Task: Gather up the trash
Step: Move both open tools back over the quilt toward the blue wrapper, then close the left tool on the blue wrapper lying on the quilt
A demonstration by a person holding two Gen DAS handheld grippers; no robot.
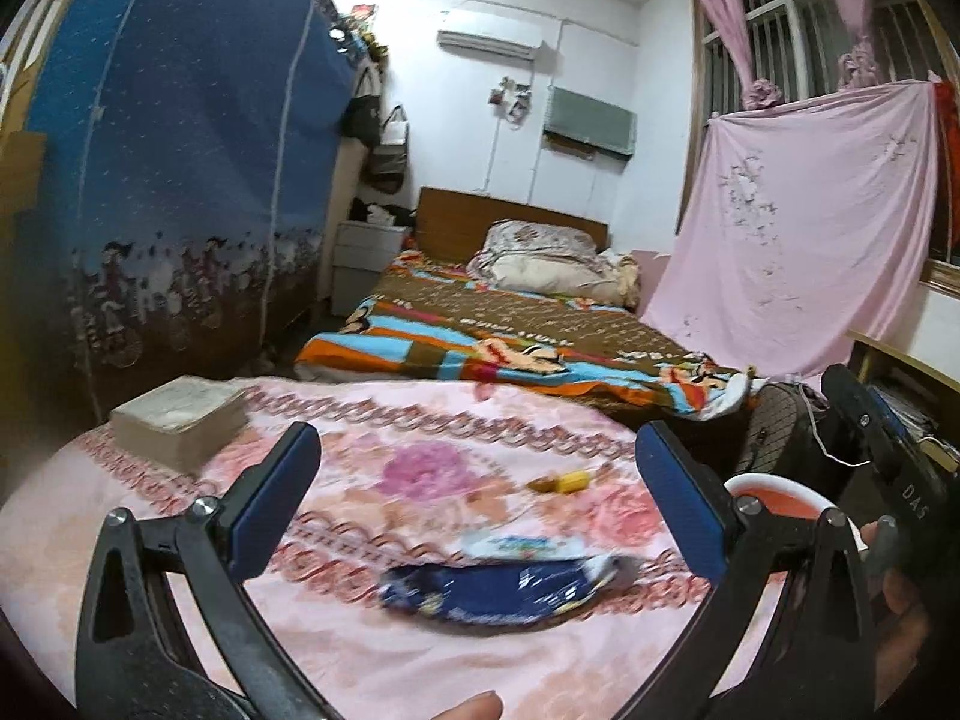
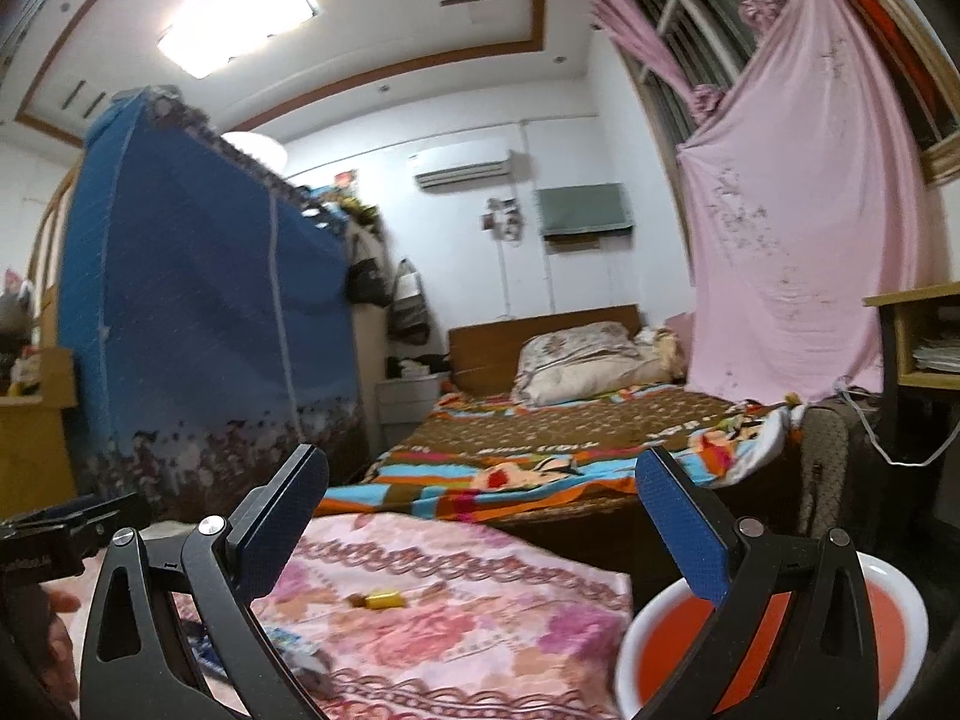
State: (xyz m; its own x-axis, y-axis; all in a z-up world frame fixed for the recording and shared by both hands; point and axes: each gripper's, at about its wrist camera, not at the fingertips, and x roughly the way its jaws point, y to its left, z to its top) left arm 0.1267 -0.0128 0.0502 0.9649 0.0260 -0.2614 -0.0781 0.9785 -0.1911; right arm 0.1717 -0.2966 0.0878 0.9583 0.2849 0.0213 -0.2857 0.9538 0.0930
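My left gripper stands wide, holding nothing; the blue wrapper lies between and just below its fingers. My right gripper stands wide, empty; the red bin sits behind its right finger.

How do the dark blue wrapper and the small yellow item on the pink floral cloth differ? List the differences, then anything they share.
The dark blue wrapper is wide, flat and crumpled; the small yellow item is short and stubby. The wrapper is dark blue with white print; the yellow item is plain yellow with a brownish end. The wrapper lies nearer the camera, the yellow item farther back. Both rest loose on the pink floral cloth, ungripped.
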